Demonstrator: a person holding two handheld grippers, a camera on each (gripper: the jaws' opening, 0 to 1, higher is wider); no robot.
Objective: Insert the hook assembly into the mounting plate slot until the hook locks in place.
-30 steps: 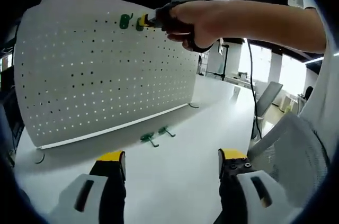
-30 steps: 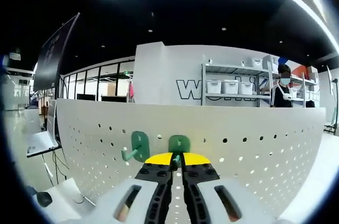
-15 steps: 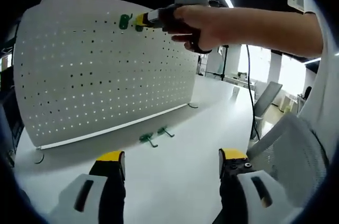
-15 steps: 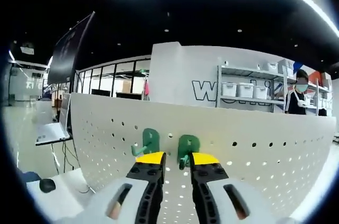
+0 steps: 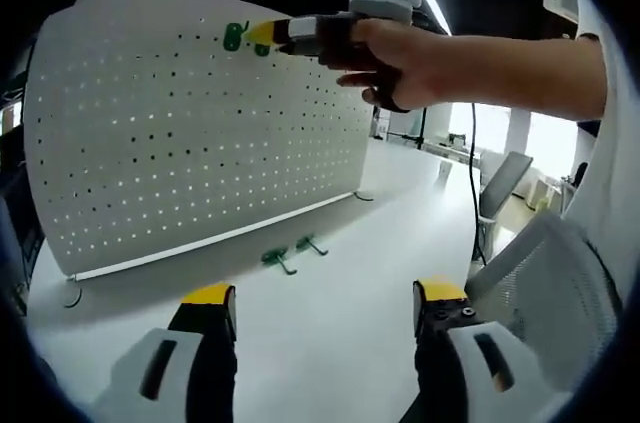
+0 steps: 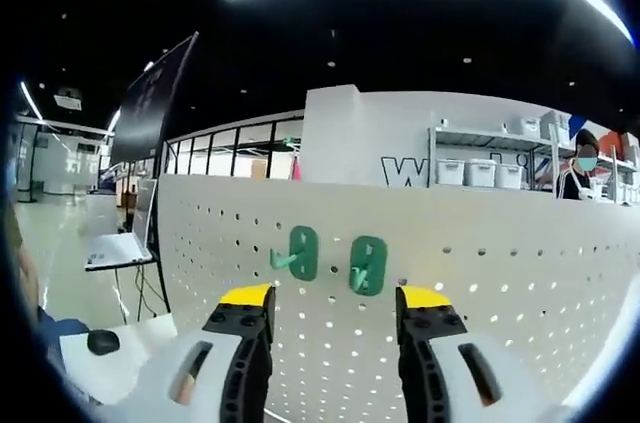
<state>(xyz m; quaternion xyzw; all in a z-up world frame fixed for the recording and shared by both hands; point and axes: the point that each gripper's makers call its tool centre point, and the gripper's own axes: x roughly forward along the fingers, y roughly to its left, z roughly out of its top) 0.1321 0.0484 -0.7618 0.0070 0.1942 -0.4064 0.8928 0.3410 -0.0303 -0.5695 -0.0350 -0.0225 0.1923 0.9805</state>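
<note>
In the right gripper view, the right claw (image 6: 334, 300) was open, with its two yellow-tipped jaws wide apart and nothing between them. Just past the tips stood the white board full of holes (image 6: 480, 293). Two green hooks were stuck near the top edge of the board. One hook (image 6: 367, 265) sat in the gap between the jaws, nearer the right jaw. The other hook (image 6: 299, 252) sat just to its left, above the left jaw. Neither jaw touched a hook.

In the left gripper view, the left claw (image 5: 325, 301) was open too and held nothing. It hung low over the white table (image 5: 330, 333). Ahead of it, two more green hooks (image 5: 290, 253) lay on the table by the foot of the board. High above, a hand (image 5: 395, 53) held the right claw up at the two hooks on the board.
</note>
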